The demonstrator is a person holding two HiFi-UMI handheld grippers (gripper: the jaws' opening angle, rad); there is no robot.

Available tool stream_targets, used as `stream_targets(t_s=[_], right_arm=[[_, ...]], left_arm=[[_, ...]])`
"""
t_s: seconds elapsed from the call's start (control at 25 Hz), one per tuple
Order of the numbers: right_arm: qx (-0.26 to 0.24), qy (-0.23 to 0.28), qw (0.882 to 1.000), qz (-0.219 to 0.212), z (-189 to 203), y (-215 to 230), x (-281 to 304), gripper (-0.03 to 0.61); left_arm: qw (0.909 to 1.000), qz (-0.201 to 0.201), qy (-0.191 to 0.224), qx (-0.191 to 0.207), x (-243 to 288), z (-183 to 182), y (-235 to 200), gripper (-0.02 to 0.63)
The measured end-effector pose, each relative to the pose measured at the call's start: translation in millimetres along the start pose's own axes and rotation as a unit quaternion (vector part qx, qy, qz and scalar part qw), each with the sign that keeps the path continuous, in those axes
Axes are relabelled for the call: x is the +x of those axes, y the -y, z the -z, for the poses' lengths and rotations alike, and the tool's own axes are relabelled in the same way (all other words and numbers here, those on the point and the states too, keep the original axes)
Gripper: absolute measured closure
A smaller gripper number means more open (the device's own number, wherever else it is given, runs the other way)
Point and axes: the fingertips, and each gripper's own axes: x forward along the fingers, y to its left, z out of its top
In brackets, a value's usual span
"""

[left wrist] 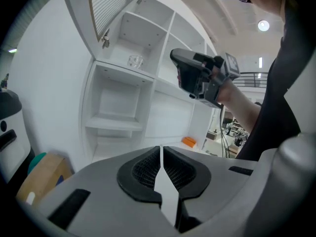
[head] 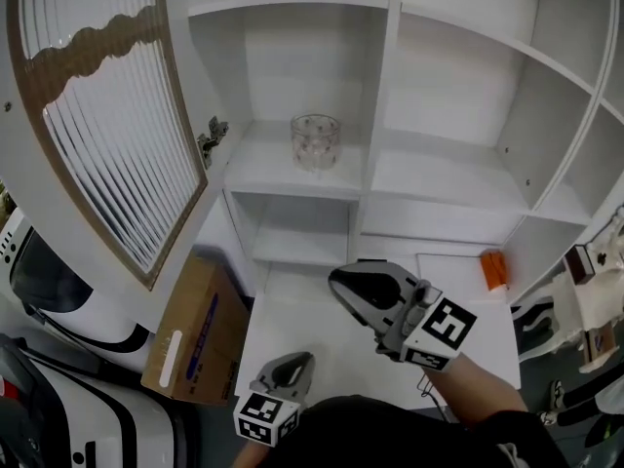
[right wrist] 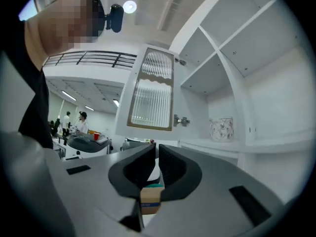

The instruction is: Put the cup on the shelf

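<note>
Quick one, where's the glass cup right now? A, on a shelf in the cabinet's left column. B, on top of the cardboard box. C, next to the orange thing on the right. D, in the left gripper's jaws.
A: the glass cup stands on a left-column shelf by the open door, clear of the left gripper and the right gripper.

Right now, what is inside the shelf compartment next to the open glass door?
Only a patterned glass cup, standing upright on the compartment's floor. The open door hides some of its left wall.
</note>
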Motion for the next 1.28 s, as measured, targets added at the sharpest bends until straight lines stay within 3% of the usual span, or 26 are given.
stream_targets(t_s=[0.28, 0.52, 0.68, 1.0, 1.16, 1.28], right_arm=[[0.089, -0.013, 0.996, -0.008, 58, -26, -71, 0.555], [0.138, -0.041, 0.989, 0.029, 110, -30, -144, 0.557], [0.181, -0.052, 0.980, 0.058, 139, -32, -180, 0.560], [0.202, -0.043, 0.970, 0.128, 149, -33, -190, 0.561], [0.198, -0.042, 0.969, 0.139, 145, -31, -171, 0.561], [0.190, -0.061, 0.971, 0.136, 149, -34, -153, 0.561]], left_arm=[[0.9999, 0.000, -0.011, 0.000, 21, 6, 43, 0.584], [0.9998, -0.003, -0.017, -0.004, 46, 2, 68, 0.584], [0.9997, 0.014, -0.009, 0.018, 58, -14, 84, 0.584], [0.9957, 0.075, -0.006, 0.054, 63, -30, 82, 0.584], [0.9915, 0.098, 0.017, 0.084, 63, -44, 80, 0.584], [0.9908, 0.103, 0.020, 0.085, 61, -42, 76, 0.584]])
